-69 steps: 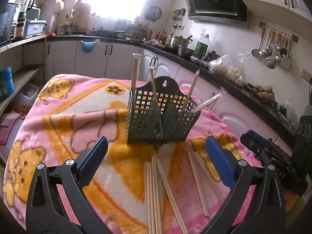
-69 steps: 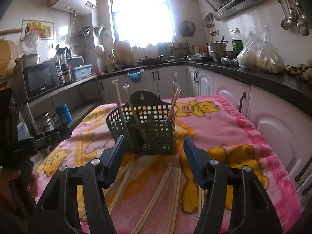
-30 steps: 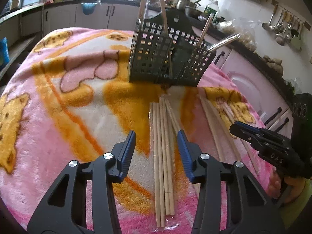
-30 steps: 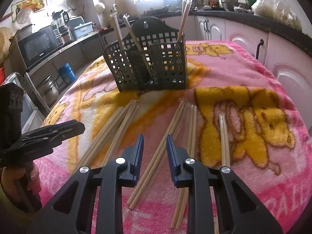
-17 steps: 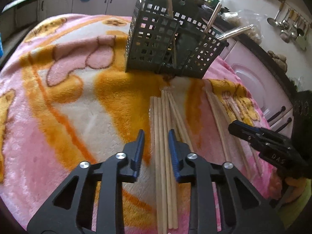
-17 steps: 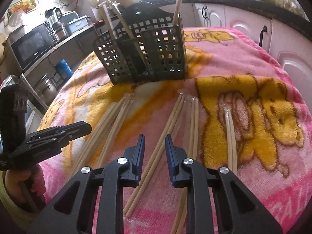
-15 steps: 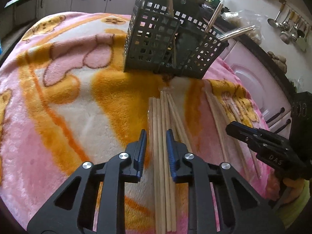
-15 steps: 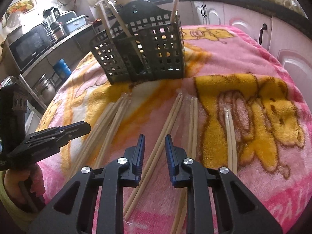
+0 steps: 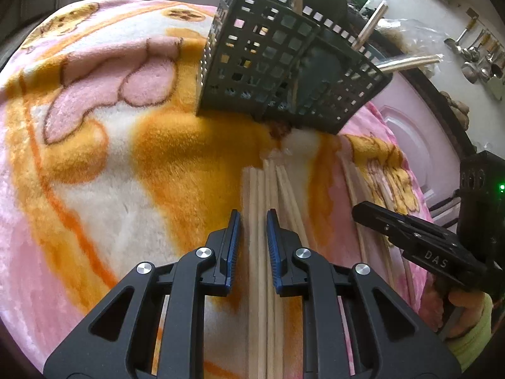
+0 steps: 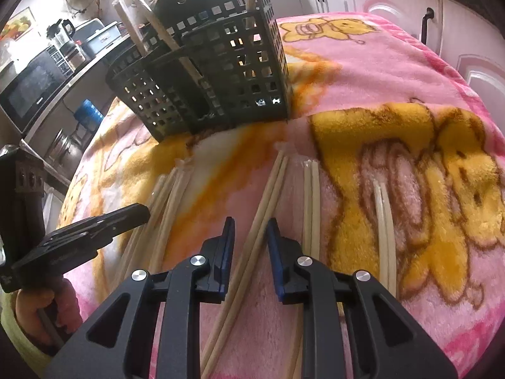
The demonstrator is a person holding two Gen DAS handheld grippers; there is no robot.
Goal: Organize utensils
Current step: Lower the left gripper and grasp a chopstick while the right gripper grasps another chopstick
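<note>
A dark perforated utensil basket [image 9: 284,72] stands on a pink and orange blanket [image 9: 126,145] and holds a few upright chopsticks. It also shows in the right wrist view [image 10: 214,72]. Several wrapped chopstick pairs lie flat in front of it. My left gripper [image 9: 252,218] is low over the leftmost bundle [image 9: 257,195], jaws narrowly apart with a pair between them. My right gripper [image 10: 251,224] is low over another pair [image 10: 268,189], jaws narrowly apart around it. Further pairs [image 10: 311,195] lie to its right.
The other gripper shows at the side of each view, the right one [image 9: 419,240] and the left one [image 10: 79,237]. Kitchen counters, cabinets [image 10: 473,72] and a microwave [image 10: 34,91] surround the table. The blanket [image 10: 410,72] drops off at the right edge.
Both grippers have come down and forward toward the chopsticks on the blanket. Their jaws have narrowed from wide open to a small gap around a pair each.
</note>
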